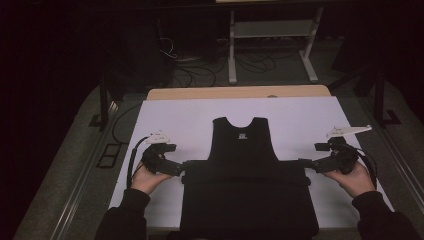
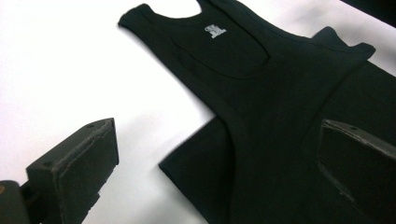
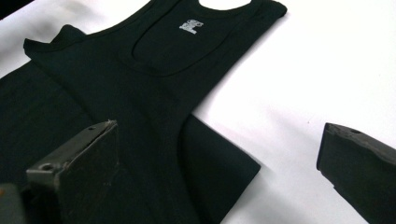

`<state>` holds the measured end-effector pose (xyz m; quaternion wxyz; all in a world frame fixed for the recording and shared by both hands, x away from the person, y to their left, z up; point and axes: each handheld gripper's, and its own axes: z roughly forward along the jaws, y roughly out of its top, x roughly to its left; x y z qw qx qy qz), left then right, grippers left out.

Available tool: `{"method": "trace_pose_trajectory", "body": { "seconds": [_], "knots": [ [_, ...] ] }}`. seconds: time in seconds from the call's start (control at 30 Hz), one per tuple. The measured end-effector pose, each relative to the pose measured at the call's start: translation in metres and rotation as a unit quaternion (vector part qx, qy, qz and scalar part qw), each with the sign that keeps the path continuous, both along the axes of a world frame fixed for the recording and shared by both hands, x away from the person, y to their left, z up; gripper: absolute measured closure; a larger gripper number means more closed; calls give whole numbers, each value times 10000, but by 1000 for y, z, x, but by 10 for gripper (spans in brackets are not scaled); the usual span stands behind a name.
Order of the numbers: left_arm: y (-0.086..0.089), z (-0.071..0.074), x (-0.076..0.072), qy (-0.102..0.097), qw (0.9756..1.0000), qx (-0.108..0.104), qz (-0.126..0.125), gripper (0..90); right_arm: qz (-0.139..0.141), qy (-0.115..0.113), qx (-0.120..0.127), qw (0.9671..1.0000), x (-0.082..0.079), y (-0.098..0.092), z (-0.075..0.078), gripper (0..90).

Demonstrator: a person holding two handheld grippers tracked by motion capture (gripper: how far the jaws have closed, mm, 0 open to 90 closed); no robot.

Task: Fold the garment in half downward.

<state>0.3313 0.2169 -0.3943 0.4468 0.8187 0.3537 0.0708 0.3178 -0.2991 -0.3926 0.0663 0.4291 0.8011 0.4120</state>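
A black vest (image 1: 243, 165), apparently folded across its middle, lies flat on a white table (image 1: 300, 120) between the left gripper (image 1: 181, 169) and right gripper (image 1: 306, 164), both with jaws apart and empty.

Black tank top (image 2: 261, 93), upper centre of frame: small white printed neck label (image 2: 215, 31), its characters too small to read.
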Motion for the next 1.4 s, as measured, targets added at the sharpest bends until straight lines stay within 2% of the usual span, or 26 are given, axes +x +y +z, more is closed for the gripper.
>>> {"method": "trace_pose_trajectory", "body": {
  "seconds": [0.07, 0.3, 0.53, 0.8, 0.9, 0.97, 1.17, 1.4],
  "knots": [
    [-1, 3, 2, -47, 10000, 1, -5, 0, 17, -22, -22, 10000, 2, 1, 2, 0],
    [-3, 11, 12, -22, 9999, 79, -80, 0, 66, -64, -32, 10000, 8, 4, 9, 0],
    [-5, 15, 20, -6, 9999, 84, -97, 0, 87, -36, 5, 10000, 17, 7, 14, 0],
    [-6, 19, 31, 34, 9998, 119, -127, 0, 136, -98, -84, 9998, 27, 10, 21, 0],
    [-7, 20, 33, 17, 9999, 97, -119, 0, 165, -101, -135, 9997, 32, 12, 22, 0],
    [-7, 20, 35, -78, 9999, 83, -90, 0, 177, -102, -163, 9997, 34, 12, 23, 0],
    [-7, 21, 44, -13, 10000, 38, -75, 0, 167, -82, -145, 9997, 41, 11, 25, 0],
    [-10, 25, 52, 28, 9998, 121, -121, 0, 126, -58, -191, 9997, 53, 10, 25, 0]
  ]
}}
